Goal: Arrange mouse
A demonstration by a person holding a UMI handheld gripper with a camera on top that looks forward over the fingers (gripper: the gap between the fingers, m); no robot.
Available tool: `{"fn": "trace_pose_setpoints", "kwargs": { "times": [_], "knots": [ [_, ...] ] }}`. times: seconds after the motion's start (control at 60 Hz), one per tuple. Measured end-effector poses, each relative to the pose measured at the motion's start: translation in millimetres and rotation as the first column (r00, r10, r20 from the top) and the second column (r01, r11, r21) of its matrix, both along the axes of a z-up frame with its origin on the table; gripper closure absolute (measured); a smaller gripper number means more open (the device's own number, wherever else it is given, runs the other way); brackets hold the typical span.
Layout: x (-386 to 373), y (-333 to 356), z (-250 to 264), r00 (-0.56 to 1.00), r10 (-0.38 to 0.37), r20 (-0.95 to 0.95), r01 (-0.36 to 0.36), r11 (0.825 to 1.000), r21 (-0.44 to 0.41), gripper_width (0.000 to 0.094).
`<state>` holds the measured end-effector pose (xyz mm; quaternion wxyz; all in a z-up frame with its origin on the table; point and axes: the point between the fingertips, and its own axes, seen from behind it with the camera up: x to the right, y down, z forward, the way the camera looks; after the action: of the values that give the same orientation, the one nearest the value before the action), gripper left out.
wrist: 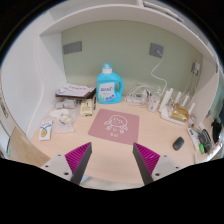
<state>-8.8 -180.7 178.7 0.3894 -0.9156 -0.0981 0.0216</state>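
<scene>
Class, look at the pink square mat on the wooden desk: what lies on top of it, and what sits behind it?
Nothing lies on the pink square mat; only its printed drawing shows. Behind it stands a blue detergent bottle, hiding the wall's foot. The small black mouse lies off to the side. The gripper is open.

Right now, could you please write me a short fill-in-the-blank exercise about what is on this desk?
1. The tall blue bottle stands beyond the pink ____.
2. The dark mouse lies on the ____, off the mat.
3. The gripper is ____, with nothing between its fingers.
4. The pads on the fingers are coloured ____.

Missing words: mat; desk; open; magenta
</scene>
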Motion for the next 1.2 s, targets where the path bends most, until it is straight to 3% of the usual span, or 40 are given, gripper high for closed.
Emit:
{"fn": "trace_pose_setpoints", "kwargs": {
  "times": [0.167, 0.417, 0.717, 1.017, 1.2],
  "knots": [
    [47.3, -8.3, -35.1, 0.999, -0.051, -0.004, 0.05, 0.998, -0.049, 0.0088],
    [189.6, -12.2, -116.9, 0.991, -0.133, 0.029, 0.135, 0.987, -0.083, 0.0088],
    [331.1, 62.3, -166.1, 0.975, -0.218, 0.029, 0.216, 0.974, 0.062, 0.0091],
    [372.9, 136.3, -190.1, 0.965, -0.259, -0.05, 0.262, 0.962, 0.076, 0.009],
    [359.9, 170.4, -189.4, 0.965, -0.242, -0.096, 0.25, 0.965, 0.082, 0.0118]
  ]
}}
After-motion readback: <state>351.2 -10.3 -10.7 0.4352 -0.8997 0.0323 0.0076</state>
